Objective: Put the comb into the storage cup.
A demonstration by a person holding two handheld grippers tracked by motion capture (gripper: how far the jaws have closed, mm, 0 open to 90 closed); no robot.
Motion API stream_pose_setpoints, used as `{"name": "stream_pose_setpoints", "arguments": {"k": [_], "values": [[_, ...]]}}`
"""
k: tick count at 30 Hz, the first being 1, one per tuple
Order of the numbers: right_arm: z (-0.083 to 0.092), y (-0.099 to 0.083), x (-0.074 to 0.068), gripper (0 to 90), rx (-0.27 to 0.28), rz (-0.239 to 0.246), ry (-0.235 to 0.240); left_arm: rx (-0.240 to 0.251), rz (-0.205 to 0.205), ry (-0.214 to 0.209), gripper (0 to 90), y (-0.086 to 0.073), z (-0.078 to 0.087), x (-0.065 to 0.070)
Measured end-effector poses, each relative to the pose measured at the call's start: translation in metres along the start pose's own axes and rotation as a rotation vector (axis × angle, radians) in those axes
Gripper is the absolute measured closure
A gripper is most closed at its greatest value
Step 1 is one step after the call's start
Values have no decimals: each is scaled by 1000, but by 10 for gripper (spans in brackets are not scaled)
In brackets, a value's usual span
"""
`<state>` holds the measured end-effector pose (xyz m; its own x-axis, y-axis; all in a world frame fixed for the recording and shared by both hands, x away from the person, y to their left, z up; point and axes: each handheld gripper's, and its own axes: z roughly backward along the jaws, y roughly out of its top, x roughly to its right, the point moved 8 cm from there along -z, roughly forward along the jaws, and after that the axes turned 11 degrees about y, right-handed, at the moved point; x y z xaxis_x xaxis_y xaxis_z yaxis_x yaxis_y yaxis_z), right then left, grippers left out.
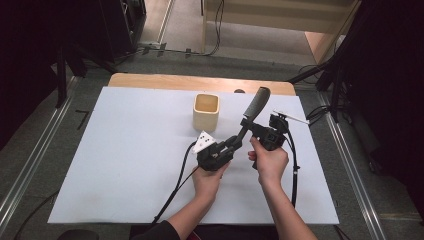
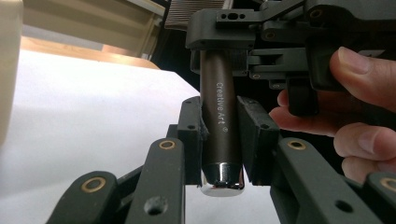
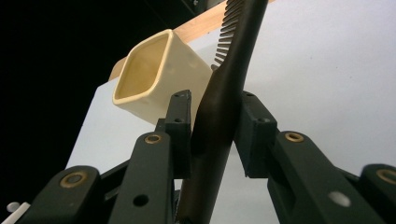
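Left hand-held gripper (image 1: 231, 146) clamps brush (image 1: 252, 112) at handle end; right hand-held gripper (image 1: 258, 129) closed on its neck, pads pressing. Cream cup (image 1: 206, 112) far-left on counter (image 1: 125, 150)

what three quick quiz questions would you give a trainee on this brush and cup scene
1. True or false: both grippers are shut on the hairbrush.
2. Which end does the left gripper clamp?
A the bristle head
B the handle's silver-capped end
C the cup's rim
3. Fill in: the cream cup stands ____ on the white table.

Key:
1. True; the right gripper pinches the dark neck below the bristles.
2. B
3. upright, mouth open and apart from the brush.
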<state>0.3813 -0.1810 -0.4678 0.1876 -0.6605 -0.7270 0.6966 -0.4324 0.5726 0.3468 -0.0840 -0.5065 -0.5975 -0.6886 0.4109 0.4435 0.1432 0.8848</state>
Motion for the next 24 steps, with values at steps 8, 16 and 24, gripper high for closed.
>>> {"name": "stream_pose_setpoints", "arguments": {"k": [8, 16, 24], "values": [[1, 0, 0, 682, 1, -4, 6, 2, 0, -7, 730, 0, 0, 1], [1, 1, 1, 684, -2, -9, 10, -6, 4, -9, 729, -1, -1, 0], [1, -1, -2, 693, -9, -26, 24, -14, -11, -21, 715, -2, -1, 1]]}}
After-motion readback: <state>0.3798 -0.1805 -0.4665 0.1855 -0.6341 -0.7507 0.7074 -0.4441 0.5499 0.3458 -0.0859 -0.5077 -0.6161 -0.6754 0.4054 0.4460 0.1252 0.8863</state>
